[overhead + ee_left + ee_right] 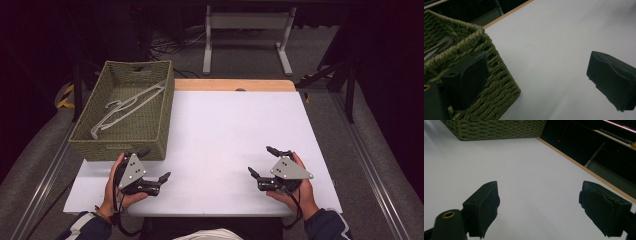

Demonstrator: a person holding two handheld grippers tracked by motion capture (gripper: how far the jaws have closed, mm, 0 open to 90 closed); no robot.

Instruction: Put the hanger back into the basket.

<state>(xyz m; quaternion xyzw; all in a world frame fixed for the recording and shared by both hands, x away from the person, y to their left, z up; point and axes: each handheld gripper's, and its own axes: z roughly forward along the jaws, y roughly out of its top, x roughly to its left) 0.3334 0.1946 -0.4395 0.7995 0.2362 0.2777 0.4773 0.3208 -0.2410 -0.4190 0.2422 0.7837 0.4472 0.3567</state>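
Observation:
A green woven basket (pixel 150 131) stands on the white table (pixel 220 135) at the left, with a pale clothes hanger (pixel 127 105) lying inside it. My left gripper (pixel 154 164) rests on the table just in front of the basket's near right corner, open, nothing between its jaws. In the left gripper view the basket corner (pixel 499 82) sits behind the left finger (pixel 467 80). My right gripper (pixel 261 160) lies near the table's front right, open and empty. The right gripper view has both fingers (pixel 482 206) wide over bare white table, with the basket (pixel 496 130) far off.
A wooden strip (pixel 235 85) edges the far side of the table. Beyond it stands a grey metal frame (pixel 247 30) on a carpeted floor with cables. Dark stands flank the table at right.

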